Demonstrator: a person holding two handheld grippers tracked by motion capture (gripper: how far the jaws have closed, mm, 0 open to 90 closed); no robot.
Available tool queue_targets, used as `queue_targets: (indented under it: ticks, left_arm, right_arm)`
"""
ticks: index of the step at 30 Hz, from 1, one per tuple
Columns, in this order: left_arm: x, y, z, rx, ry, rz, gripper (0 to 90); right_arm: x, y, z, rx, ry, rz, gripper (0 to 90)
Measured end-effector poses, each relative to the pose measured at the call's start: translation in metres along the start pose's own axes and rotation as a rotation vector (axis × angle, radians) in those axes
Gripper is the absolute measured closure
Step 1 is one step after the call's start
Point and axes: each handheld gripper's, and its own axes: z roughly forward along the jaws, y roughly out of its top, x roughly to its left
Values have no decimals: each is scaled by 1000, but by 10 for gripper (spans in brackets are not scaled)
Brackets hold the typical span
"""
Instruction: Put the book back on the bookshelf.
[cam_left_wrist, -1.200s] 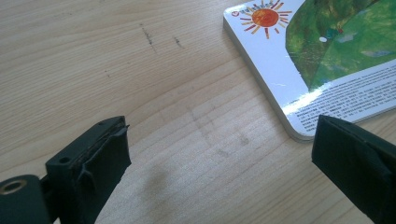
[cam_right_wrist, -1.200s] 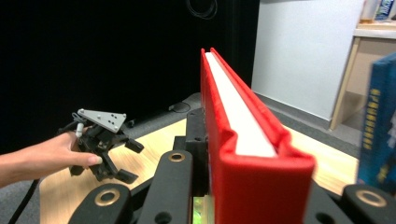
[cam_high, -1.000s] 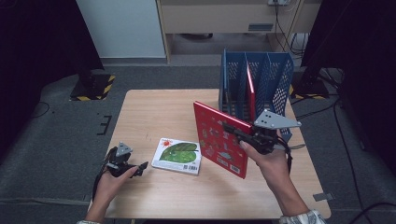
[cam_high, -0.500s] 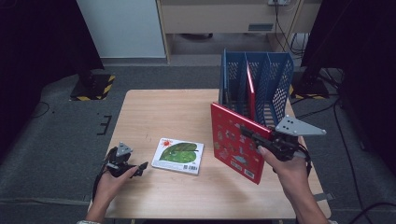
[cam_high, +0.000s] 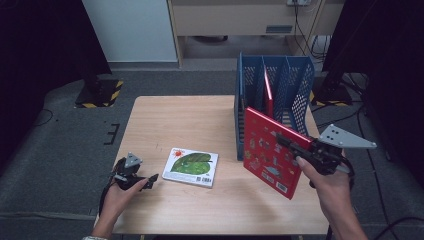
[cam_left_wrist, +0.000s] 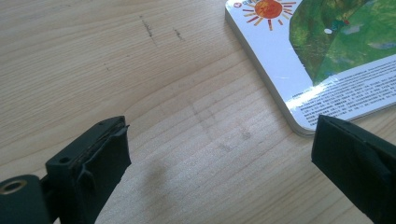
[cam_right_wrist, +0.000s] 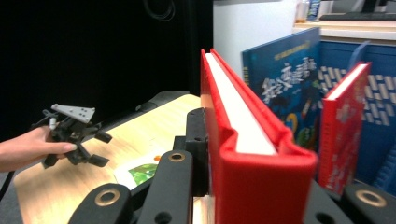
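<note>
Wooden table on grey floor; right hand-held gripper clamps red book.

Light comes from overhead and lands mostly on the wooden surface, which is evenly bright, while the room around it drops off into near black on both sides. Shadows are soft; there's a faint smudgy one between the left gripper fingers. A bit of glare on the glossy green book cover. In the right gripper view the red book up close is soft and blurry, probably too near to focus, and the dark background is grainy
</note>
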Motion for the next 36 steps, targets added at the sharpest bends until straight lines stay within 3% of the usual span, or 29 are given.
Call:
queue_targets:
  ticks: [9,25,32,36]
  left_arm:
    - [0,0,1,4,-1,-1,35]
    - [1,-1,1,4,3,0,35]
    - [0,-1,1,5,4,0,35]
    - [1,-1,1,10,7,3,35]
  right_arm:
    - [-14,4,-18,-23,-49,24,798]
    - [-32,32,-39,-90,-161,64,798]
    - [-40,36,-36,-69,-246,47,798]
    - [-47,40,-31,-77,-281,61,798]
